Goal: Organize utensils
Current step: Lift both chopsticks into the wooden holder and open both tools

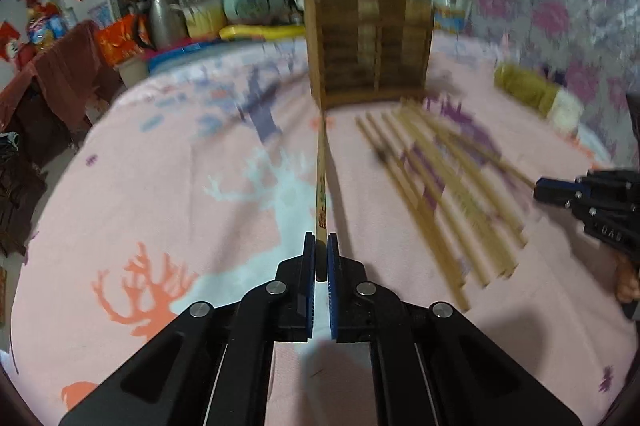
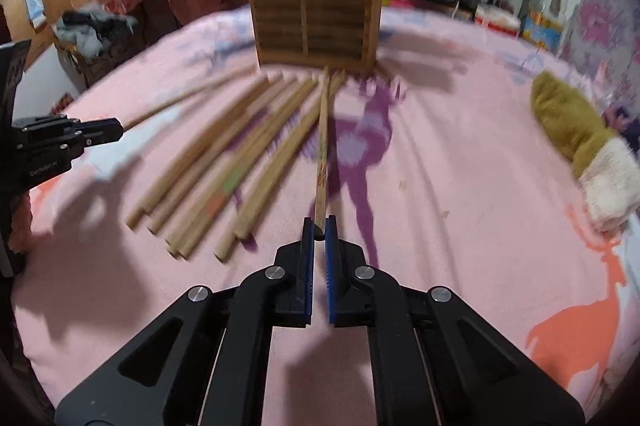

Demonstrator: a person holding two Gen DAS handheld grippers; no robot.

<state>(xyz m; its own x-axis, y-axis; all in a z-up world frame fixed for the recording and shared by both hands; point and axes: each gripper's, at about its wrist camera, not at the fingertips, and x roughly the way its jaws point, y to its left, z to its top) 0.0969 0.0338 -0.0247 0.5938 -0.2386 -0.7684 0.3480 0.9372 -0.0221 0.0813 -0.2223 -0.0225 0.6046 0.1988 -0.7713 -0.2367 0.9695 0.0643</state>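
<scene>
The step in hand looked like the pick-up: each gripper had a chopstick and neither had yet reached the slatted brown wooden utensil holder (image 2: pixel 316 6) standing upright at the far side of the pink printed fleece blanket (image 2: pixel 460 186). The left gripper (image 1: pixel 320 254) was pinched on the butt end of one slim bamboo chopstick with a small red printed pattern (image 1: pixel 321 186), its blue ribbed pads pressed against the shaft, which ran straight ahead toward the holder. The right gripper (image 2: pixel 319 230) was likewise clamped on the end of a second patterned bamboo chopstick (image 2: pixel 322 154), whose tip lay near the holder's base. Just beside it, to its left, a loose fan of plain, pale, round-sectioned wooden chopsticks (image 2: pixel 224 162) rested on the soft, faintly wrinkled cloth. The next move probably called for lifting each stick, tipping it upright and threading it into a top opening, which would need steady aim because the thin, smooth sticks could pivot in the pads.
</scene>
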